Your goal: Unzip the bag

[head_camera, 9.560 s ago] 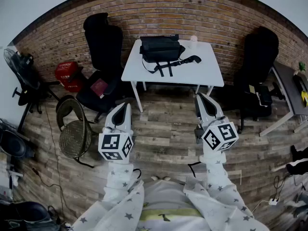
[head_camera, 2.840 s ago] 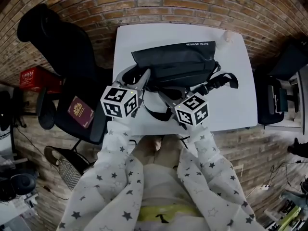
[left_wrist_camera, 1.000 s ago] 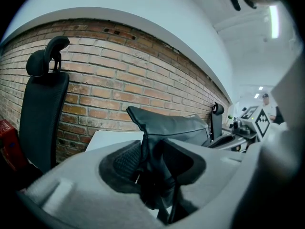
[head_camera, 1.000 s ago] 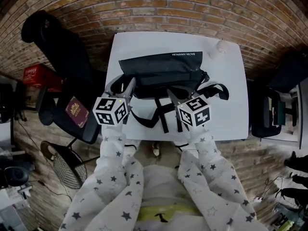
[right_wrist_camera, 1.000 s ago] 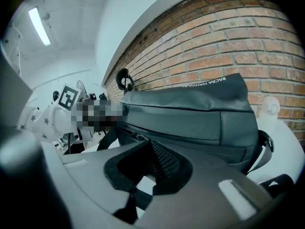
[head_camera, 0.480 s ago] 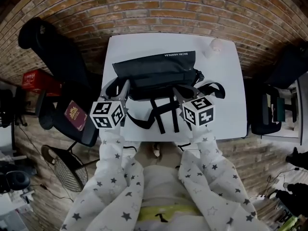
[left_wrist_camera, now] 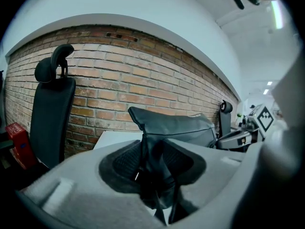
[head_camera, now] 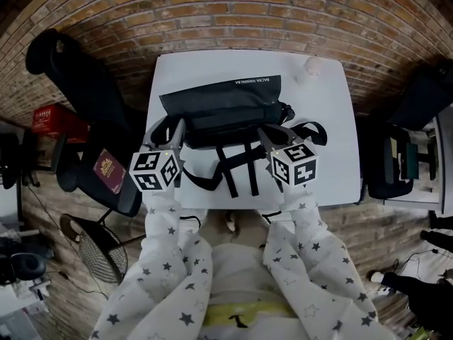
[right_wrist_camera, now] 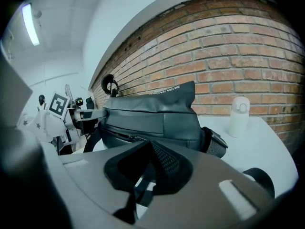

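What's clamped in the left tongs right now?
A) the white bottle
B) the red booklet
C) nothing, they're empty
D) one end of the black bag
D: in the left gripper view the left tongs are closed on a fold of dark fabric at the end of the black bag.

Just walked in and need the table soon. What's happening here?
A person is working on a black bag on the white table with handheld tongs. The left tongs clamp fabric at the bag's left end; the right tongs are shut at its front by the zipper. Whether it's unzipped isn't clear.
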Demonstrator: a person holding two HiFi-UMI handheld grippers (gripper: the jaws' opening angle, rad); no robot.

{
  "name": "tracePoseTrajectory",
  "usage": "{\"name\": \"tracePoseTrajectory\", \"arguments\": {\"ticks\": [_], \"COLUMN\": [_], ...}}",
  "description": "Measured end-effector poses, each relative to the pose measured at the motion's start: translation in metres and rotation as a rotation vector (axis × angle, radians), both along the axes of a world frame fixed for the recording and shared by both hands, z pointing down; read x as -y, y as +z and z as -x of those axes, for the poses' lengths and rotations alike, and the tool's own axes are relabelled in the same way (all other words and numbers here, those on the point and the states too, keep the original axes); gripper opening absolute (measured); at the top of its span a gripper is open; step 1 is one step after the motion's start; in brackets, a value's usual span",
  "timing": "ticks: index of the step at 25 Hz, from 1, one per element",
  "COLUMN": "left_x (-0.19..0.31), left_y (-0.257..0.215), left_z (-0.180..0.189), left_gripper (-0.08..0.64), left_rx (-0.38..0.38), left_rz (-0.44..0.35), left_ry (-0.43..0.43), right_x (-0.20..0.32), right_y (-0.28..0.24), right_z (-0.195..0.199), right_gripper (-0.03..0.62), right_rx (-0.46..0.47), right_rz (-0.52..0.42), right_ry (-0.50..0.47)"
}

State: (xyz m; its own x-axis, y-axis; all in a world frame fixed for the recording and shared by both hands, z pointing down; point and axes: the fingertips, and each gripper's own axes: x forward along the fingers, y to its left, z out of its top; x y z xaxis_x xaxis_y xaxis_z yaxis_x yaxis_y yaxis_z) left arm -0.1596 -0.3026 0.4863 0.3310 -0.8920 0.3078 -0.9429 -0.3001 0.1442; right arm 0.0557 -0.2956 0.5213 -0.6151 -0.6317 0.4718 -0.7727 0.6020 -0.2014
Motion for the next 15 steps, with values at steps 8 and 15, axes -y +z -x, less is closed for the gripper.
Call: {"name": "tracePoseTrajectory", "arguments": {"ticks": [8,15], "left_x": [0.001,0.002], "left_y": [-0.001,-0.001], "left_z": [0.007,0.013], "left_gripper": [0.144,0.144], "left_rx": [0.002,0.011], "left_rz": [0.000,-0.004], "left_ry": [-0.036,-0.069], "right_x": [0.007,0.010], "right_y": [-0.002,-0.003], "right_z": [-0.012,-0.035], "right_gripper": [0.017,0.017], "right_rx": [-0.001,-0.002], "right_rz": [0.007,0.004], "right_ry": [0.072,0.136]}}
